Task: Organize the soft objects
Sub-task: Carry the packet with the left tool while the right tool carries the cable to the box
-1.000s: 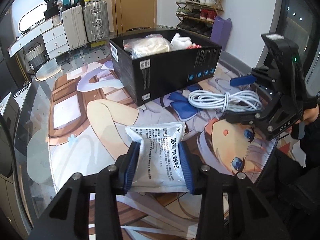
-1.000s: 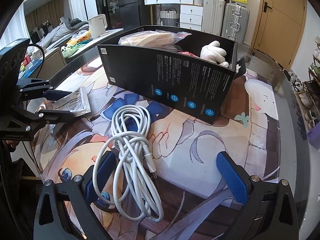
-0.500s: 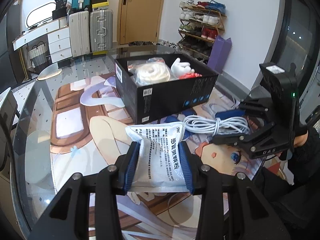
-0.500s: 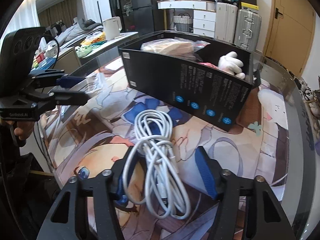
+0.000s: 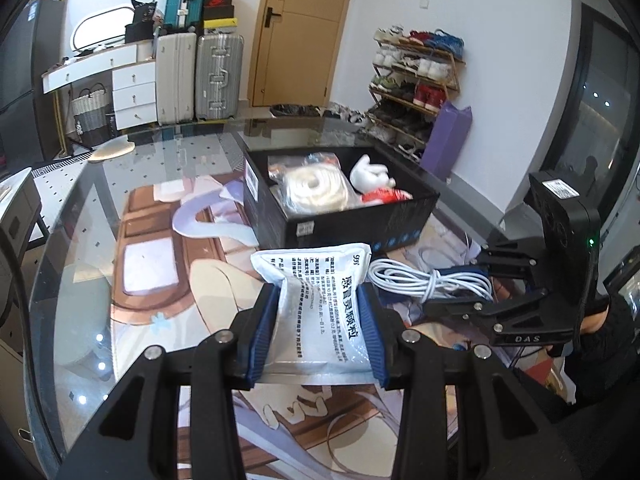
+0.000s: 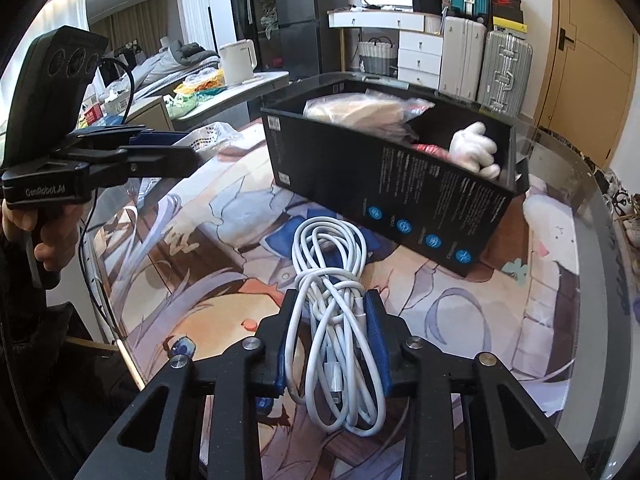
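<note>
Two black tong-like tools, skeletal frames with triangular cut-outs and round silver screw heads at the pivots. Ribbed blue pads lining the inner faces of the fingers (image 5: 262,330) on the left gripper (image 5: 316,332) and the right gripper (image 6: 331,338). Behind the right tongs, a black box, green light on its edge, white sticker on top, "DAS" lettered below. Behind the left tongs, three round lenses, "GenRobot.AI" on the frame, thin black cable trailing. Black sleeve (image 6: 16,264) below the handle.

Round glass table (image 5: 72,264), anime-print mat (image 6: 460,320) spread across it, black box (image 6: 420,208) and white cable bundle (image 6: 332,280) on the mat
</note>
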Action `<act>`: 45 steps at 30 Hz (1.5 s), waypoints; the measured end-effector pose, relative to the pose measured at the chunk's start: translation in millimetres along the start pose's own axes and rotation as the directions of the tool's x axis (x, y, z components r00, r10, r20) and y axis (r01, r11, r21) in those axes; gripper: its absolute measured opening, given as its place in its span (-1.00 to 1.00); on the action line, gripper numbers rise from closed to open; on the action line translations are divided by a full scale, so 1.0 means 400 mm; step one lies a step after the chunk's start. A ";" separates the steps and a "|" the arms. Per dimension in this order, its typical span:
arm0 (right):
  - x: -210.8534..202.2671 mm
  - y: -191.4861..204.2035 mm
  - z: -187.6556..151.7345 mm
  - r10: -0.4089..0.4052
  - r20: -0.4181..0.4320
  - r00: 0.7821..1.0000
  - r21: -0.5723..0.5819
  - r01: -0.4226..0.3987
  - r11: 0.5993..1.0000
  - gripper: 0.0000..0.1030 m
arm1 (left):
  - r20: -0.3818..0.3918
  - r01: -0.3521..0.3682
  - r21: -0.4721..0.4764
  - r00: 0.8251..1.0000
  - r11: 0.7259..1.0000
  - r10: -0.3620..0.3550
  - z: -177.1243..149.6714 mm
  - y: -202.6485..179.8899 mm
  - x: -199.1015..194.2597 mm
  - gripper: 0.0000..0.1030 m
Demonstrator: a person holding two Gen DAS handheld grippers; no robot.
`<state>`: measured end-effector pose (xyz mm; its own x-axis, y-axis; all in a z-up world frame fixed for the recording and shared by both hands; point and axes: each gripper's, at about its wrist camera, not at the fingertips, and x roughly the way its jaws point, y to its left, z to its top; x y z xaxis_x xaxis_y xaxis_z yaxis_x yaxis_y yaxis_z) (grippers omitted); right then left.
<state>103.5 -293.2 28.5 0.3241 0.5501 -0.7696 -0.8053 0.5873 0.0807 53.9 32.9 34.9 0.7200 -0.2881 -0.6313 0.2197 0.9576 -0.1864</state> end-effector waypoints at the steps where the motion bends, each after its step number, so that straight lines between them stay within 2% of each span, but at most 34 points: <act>1: -0.009 -0.001 0.002 -0.002 0.009 1.000 0.000 0.002 1.000 -0.37 | 0.006 -0.004 -0.003 1.000 1.000 0.004 0.004 0.000 -0.002 -0.23; 13: -0.133 -0.026 0.041 -0.040 0.125 0.991 0.034 0.036 0.999 -0.37 | 0.079 -0.032 -0.023 0.996 0.999 0.034 0.069 -0.009 -0.011 -0.23; 22: -0.168 -0.064 0.091 -0.082 0.176 0.981 0.084 0.068 0.994 -0.37 | 0.118 -0.052 -0.015 0.992 0.999 0.053 0.123 -0.026 0.003 -0.23; 32: -0.160 -0.082 0.171 -0.118 0.167 0.979 0.059 0.110 0.992 -0.37 | 0.132 -0.068 0.000 0.989 0.998 0.067 0.172 -0.032 0.036 -0.23; 45: -0.090 -0.118 0.214 -0.143 0.104 0.984 0.048 0.139 0.989 -0.37 | 0.117 -0.072 -0.033 0.990 0.997 0.075 0.205 -0.006 0.098 -0.23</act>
<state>172.6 -290.0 106.6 0.4859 0.5192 -0.7031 -0.7280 0.6856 0.0031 135.6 19.0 72.3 0.8066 -0.2139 -0.5511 0.1457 0.9754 -0.1655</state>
